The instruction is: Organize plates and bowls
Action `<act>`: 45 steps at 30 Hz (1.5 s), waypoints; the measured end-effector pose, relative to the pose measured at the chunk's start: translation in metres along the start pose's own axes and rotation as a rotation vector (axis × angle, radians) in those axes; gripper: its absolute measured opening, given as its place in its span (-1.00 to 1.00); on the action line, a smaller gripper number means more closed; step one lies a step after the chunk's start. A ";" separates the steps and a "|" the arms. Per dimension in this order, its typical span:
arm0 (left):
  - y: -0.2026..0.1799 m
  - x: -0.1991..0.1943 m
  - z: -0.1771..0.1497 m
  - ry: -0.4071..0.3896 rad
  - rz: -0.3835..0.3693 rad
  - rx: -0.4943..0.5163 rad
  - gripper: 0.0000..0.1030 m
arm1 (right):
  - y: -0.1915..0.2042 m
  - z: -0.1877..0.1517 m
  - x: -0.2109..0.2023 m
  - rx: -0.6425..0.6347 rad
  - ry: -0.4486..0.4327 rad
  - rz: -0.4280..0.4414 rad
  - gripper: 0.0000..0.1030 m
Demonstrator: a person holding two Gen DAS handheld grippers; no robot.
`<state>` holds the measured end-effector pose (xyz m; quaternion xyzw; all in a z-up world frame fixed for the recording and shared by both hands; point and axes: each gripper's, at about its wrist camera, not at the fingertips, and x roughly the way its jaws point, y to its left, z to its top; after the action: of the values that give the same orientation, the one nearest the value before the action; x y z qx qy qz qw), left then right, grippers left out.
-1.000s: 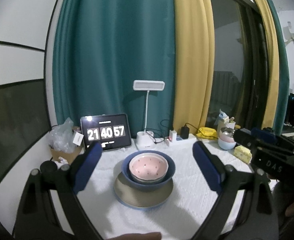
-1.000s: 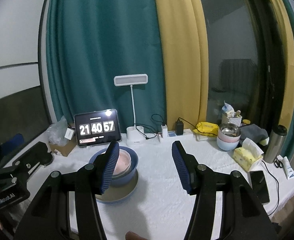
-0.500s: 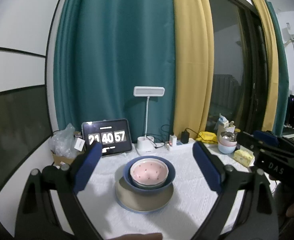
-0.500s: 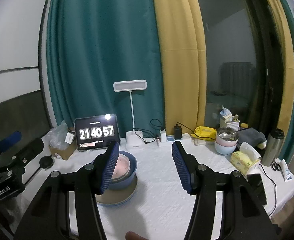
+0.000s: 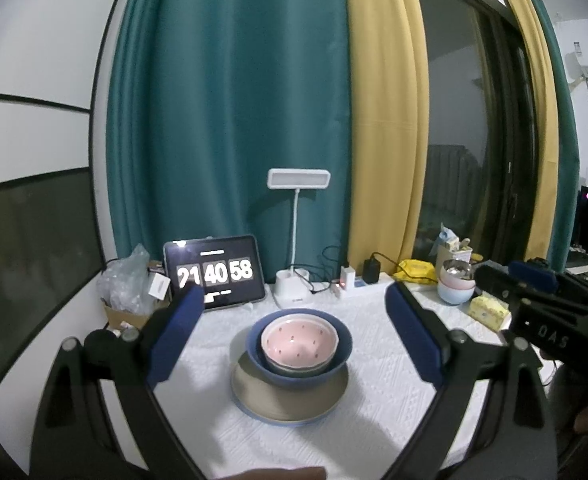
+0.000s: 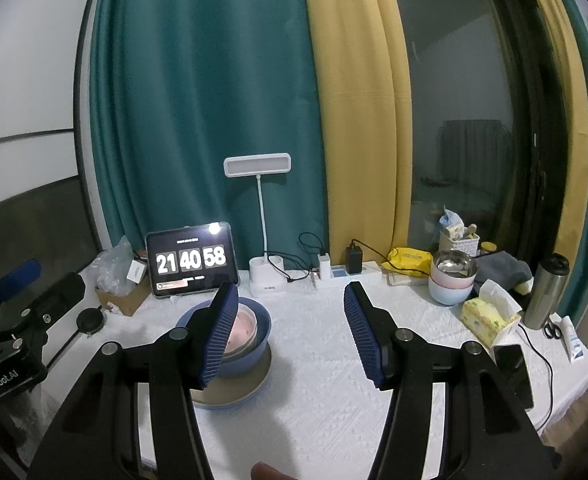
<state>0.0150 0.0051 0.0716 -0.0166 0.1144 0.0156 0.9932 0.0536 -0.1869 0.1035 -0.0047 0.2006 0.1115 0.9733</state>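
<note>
Your left gripper point(image 5: 294, 320) and right gripper point(image 6: 290, 332) both hover tilted slightly downward over the white textured tablecloth point(image 5: 374, 420), ribbed blue pads spread wide and empty, with the glossy pink bowl point(image 5: 299, 342) nested in the blue bowl point(image 5: 342, 354) on the round beige plate point(image 5: 286, 404) at twelve o'clock of the left.

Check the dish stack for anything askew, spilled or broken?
Nothing stands out. The pink bowl sits nested in the blue bowl, which rests on the beige plate. All upright; no chips or spills visible. Both grippers are open, clear of the stack.
</note>
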 end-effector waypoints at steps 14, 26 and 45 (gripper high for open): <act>0.002 0.002 -0.003 0.013 0.001 -0.004 0.81 | 0.000 -0.002 0.002 0.000 0.008 -0.003 0.13; 0.001 0.002 -0.003 0.013 0.001 -0.001 0.81 | 0.000 -0.003 0.003 0.002 0.010 -0.004 0.14; 0.001 0.000 -0.011 0.018 -0.017 0.006 0.81 | -0.002 -0.003 0.003 0.003 0.011 -0.003 0.14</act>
<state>0.0130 0.0058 0.0611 -0.0147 0.1235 0.0068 0.9922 0.0558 -0.1888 0.0999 -0.0039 0.2062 0.1098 0.9723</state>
